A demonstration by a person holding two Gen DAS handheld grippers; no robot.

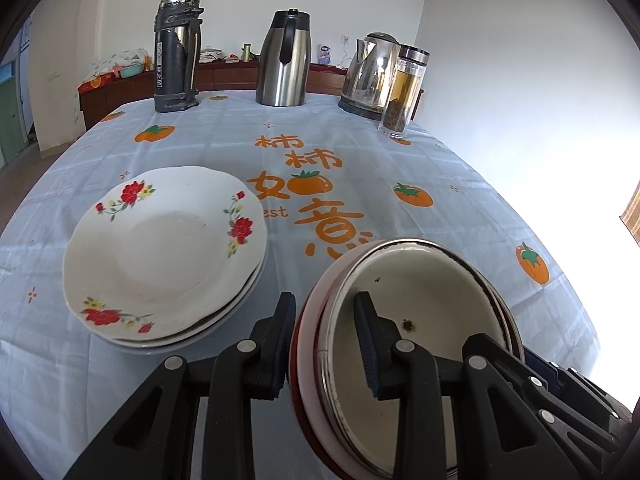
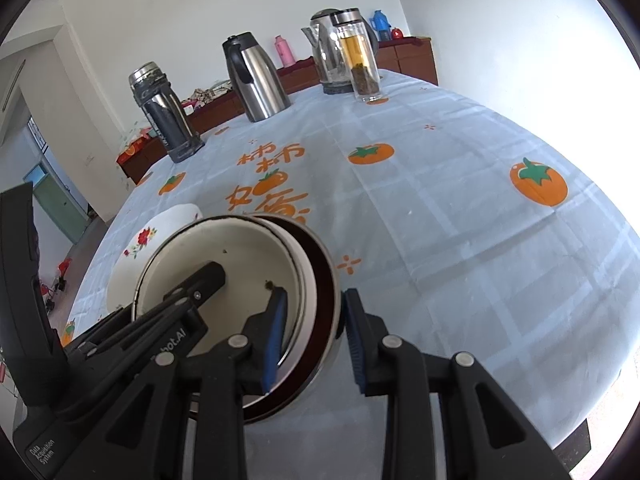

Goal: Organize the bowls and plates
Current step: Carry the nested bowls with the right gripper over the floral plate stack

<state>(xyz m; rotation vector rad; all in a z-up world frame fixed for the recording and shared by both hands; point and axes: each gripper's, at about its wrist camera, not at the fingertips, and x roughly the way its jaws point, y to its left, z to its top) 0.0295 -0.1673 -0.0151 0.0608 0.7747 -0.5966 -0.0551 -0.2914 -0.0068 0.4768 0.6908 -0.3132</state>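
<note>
A nested stack of enamel bowls (image 1: 420, 300), cream inside and dark red outside, hangs tilted just above the tablecloth. My left gripper (image 1: 326, 344) is shut on its left rim, one finger inside and one outside. My right gripper (image 2: 315, 336) is shut on the opposite rim of the same bowls (image 2: 240, 256), with blue pads on both sides of the wall. A stack of white plates with red flowers (image 1: 164, 252) lies on the table to the left of the bowls, also seen behind them as flowered plates (image 2: 156, 236).
Along the table's far edge stand a dark thermos flask (image 1: 176, 52), a steel jug (image 1: 284, 60), an electric kettle (image 1: 370, 72) and a glass tea bottle (image 1: 404, 92). The persimmon-print tablecloth (image 2: 460, 220) stretches to the right. A wooden sideboard (image 1: 224, 76) stands behind.
</note>
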